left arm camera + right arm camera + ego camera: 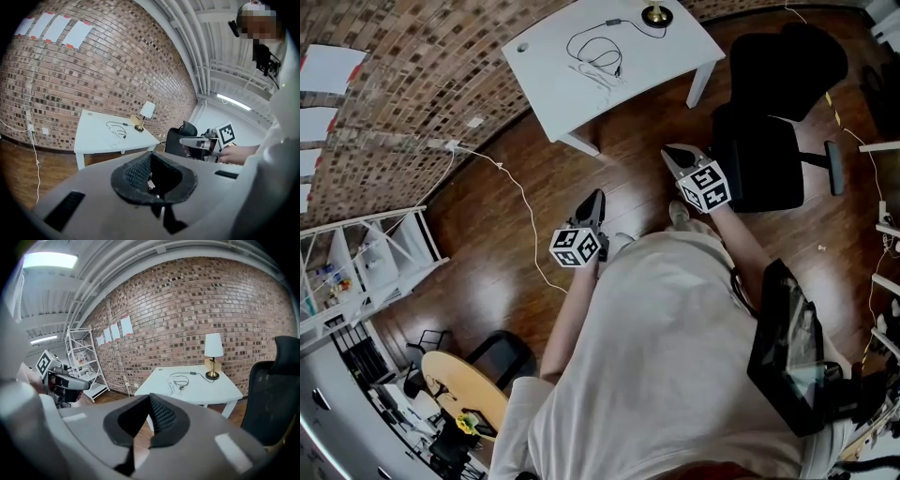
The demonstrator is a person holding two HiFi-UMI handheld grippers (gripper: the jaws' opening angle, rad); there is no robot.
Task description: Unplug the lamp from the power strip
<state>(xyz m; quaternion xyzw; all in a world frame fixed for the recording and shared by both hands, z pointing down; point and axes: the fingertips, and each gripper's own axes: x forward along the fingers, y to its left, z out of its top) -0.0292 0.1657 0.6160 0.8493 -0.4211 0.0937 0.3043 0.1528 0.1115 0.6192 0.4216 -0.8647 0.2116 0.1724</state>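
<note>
A lamp with a white shade (213,345) and brass base (656,14) stands at the far corner of a white table (553,84). Its black cable (595,47) lies coiled on the tabletop beside a pale power strip (592,75), which is hard to make out. Both grippers hang in the air well short of the table, over the wooden floor. My left gripper (598,195) has its jaws together with nothing between them, and so has my right gripper (671,152). In the left gripper view the lamp (147,112) and cable (117,127) look small and far off.
A black office chair (769,141) stands just right of my right gripper, next to the table. A white cord (520,202) runs from a wall socket across the floor on the left. White shelving (366,262) stands along the brick wall.
</note>
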